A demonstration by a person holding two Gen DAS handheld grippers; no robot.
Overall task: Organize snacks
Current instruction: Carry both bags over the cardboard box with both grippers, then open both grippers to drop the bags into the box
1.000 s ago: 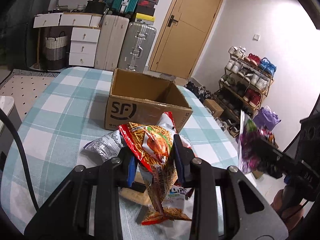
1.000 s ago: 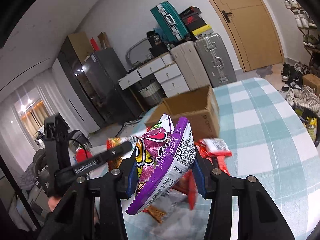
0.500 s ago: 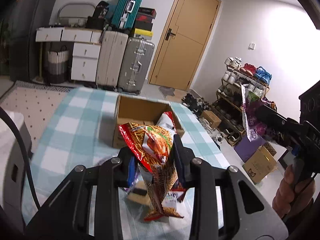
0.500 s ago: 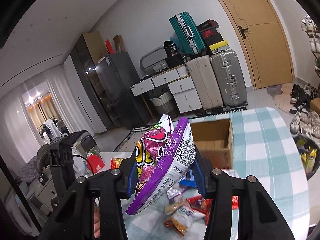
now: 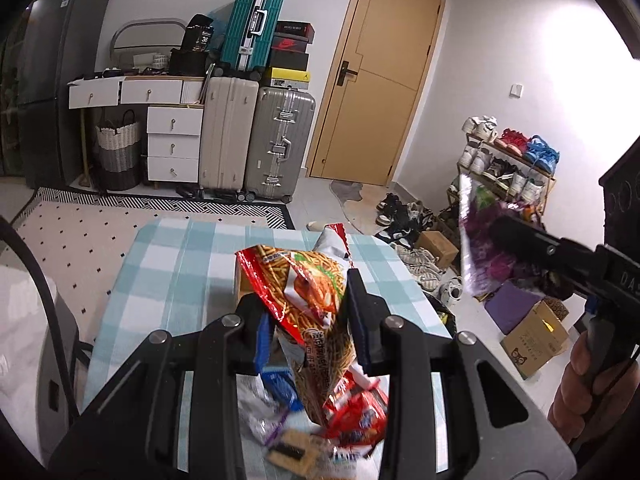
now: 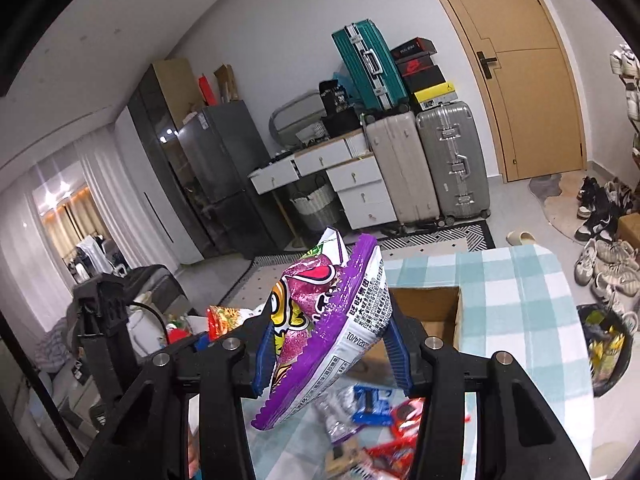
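Snacks hang in both tools above the checked worktop [image 5: 168,264]. The left hand-held gripper [image 5: 310,320] is clamped on a red bag of stick snacks [image 5: 308,280], its blue pads pressed into the crumpled foil, the bag's lower end dangling below the jaws. The right hand-held gripper [image 6: 330,346] is closed on a purple snack bag [image 6: 332,320], which stands tilted between its pads; in the left wrist view the same purple bag [image 5: 476,244] shows at the right, clear of the worktop. A loose pile of snack packets [image 6: 372,432] lies on the worktop beneath both tools. Just beyond the pile sits an open cardboard box [image 6: 436,312].
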